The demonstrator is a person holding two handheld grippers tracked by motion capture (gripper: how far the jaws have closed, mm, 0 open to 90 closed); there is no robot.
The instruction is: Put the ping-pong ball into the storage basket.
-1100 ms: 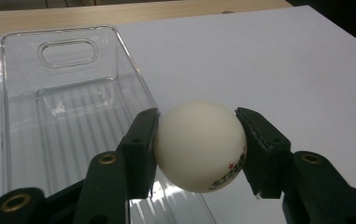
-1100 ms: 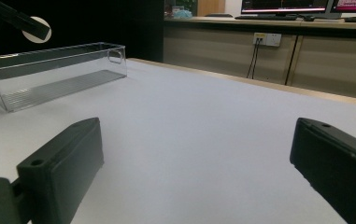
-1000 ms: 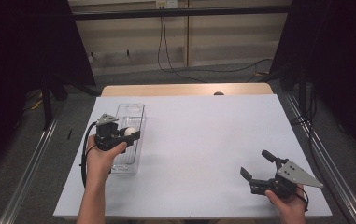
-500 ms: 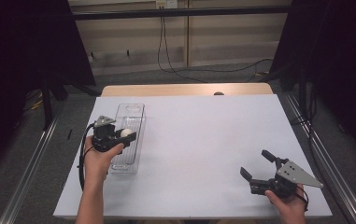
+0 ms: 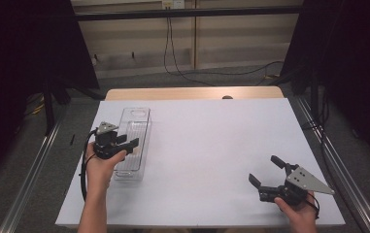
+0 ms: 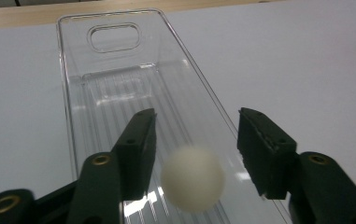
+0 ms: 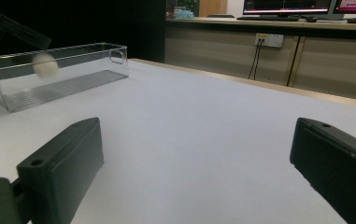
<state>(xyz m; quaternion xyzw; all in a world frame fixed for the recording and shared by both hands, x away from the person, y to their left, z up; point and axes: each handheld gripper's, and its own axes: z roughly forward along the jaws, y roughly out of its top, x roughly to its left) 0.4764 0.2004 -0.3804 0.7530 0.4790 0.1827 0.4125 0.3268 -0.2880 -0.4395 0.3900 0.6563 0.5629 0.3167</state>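
Note:
A clear plastic bin lies lengthwise on the left of the white table. My left gripper hovers over its near half. Its jaws have just been opening and stand apart in the left gripper view. A white ball shows blurred between and below them, with a gap on each side, over the bin's ribbed floor. From the right gripper view the ball is a blur inside the bin. My right gripper rests near the front right, open and holding nothing.
A white sheet covers the table, and a strip of bare wood shows at its far edge. Metal rails run along both sides. Cables hang on the back wall beyond the table.
The left jaws, which held the white ball over the bin, have parted and let it go. The left hand has barely shifted. The right gripper has not moved.

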